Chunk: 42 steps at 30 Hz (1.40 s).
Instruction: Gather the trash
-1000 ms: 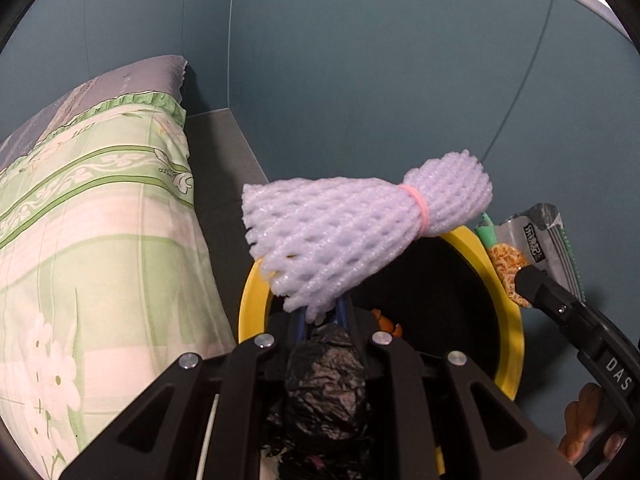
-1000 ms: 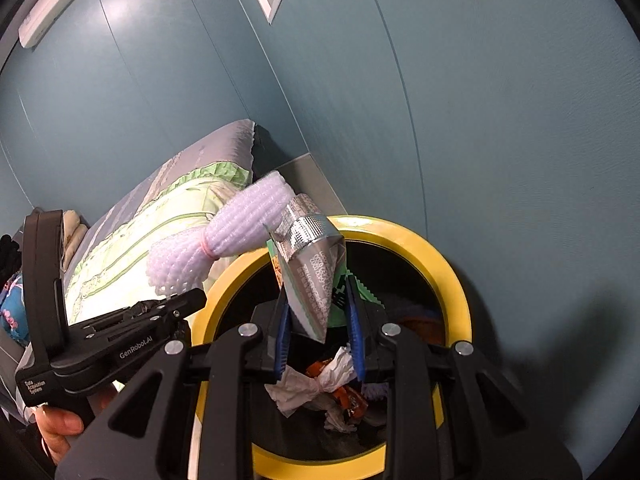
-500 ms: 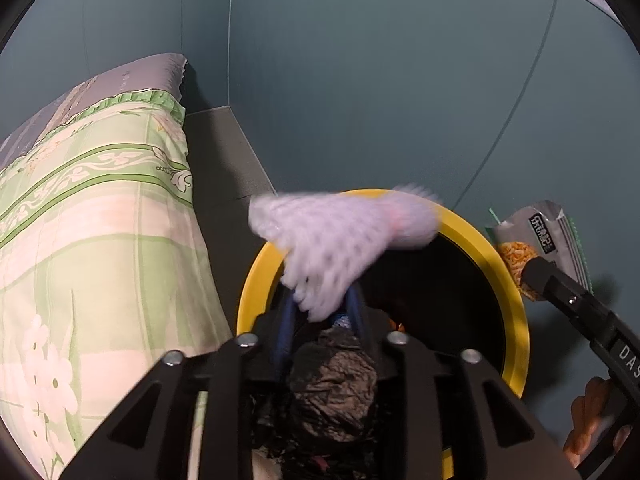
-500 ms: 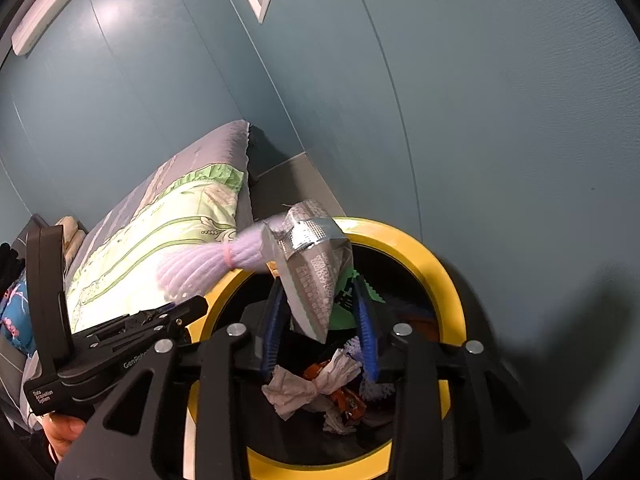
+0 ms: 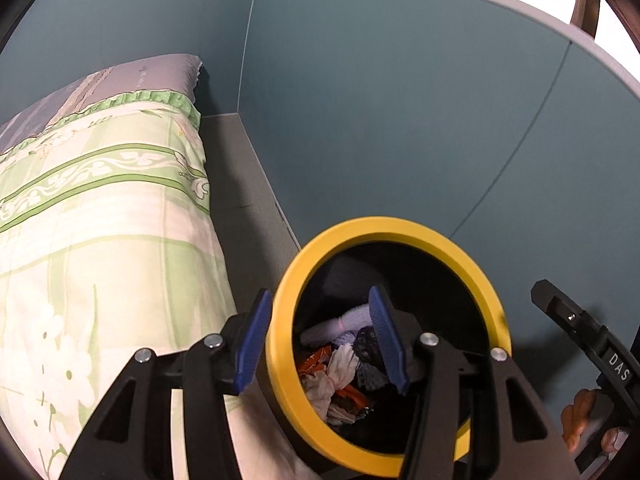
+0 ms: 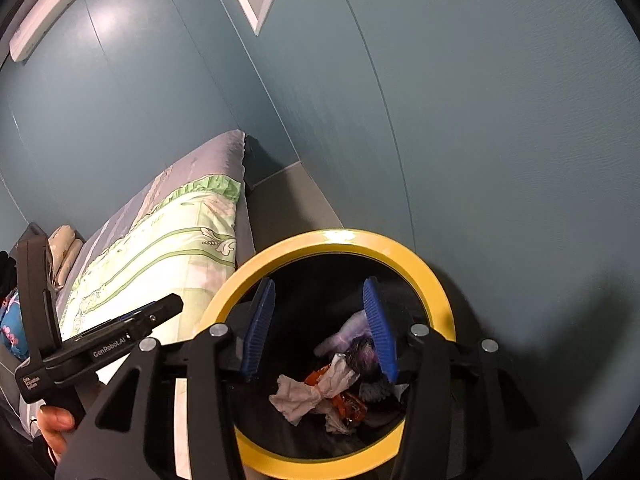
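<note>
Now | left gripper [image 5: 320, 336]: opening, empty | right gripper [image 6: 320, 328]: opening, empty | foam net [image 5: 340, 322]: in bin [image 5: 280, 364]

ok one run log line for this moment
left gripper: opening, empty | right gripper: opening, empty | white foam net: in yellow-rimmed black bin

— How many bins are showing?
— One trash bin [image 5: 280, 344] with a yellow rim is sitting by the bed [image 5: 100, 240].
— And what is lying inside it?
— One white foam net [image 5: 344, 322], one crumpled tissue [image 6: 304, 396] and one orange wrapper [image 6: 348, 404]; the darker scraps are blurring together, so I'm not counting them.
— Grippers?
— Two: the left gripper [image 5: 320, 336] and the right gripper [image 6: 320, 328].
</note>
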Motion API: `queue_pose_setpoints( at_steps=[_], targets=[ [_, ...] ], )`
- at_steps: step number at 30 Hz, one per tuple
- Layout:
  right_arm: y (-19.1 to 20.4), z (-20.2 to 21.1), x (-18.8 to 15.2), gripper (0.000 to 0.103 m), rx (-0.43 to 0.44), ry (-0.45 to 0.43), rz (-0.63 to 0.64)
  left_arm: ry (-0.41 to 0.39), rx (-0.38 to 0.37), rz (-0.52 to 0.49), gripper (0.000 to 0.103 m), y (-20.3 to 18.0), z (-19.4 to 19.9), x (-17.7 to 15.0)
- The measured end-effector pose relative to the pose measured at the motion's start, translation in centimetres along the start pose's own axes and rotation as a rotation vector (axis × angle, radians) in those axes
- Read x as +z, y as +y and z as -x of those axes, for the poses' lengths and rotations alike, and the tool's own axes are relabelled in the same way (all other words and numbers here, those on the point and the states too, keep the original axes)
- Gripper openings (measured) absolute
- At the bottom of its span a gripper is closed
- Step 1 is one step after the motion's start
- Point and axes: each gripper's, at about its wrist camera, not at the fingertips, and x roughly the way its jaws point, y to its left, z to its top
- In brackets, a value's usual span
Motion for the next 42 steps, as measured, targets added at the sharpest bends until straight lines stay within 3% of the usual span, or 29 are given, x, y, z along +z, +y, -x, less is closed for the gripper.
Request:
queue_pose_setpoints(
  at_steps=[6,11,18,24,33,42],
  targets=[
    [2.4,2.4,0.3,0.044,0.02,-0.034,0.038,-0.063,-0.011,0.039,0.048,2.5,4.1,0.1],
    [5.7,3.8,0.3,0.045,0.062,-0.053,0.092,-0.131,0.022,0.079,0.048,5.8,8.7,-0.5],
    [11.8,5.5,-0.8,0.048,0.186,-0.06,0.182,-0.236,0.146,0.129,0.048,11.9,16.6,-2.8],
    [18.1,7.4,-2.4,0.052,0.294,-0.068,0.282,-0.314,0.26,0.162,0.049,15.0,23.6,-5.6],
    [26.0,11.6,-4.8,0.064,0.39,-0.117,0.38,-0.455,0.395,0.207,0.062,17.6,33.5,-10.5],
    [29.3,16.6,-6.9,0.084,0.393,-0.244,0.424,-0.584,0.506,0.2,0.08,16.5,39.5,-14.0]
  ],
)
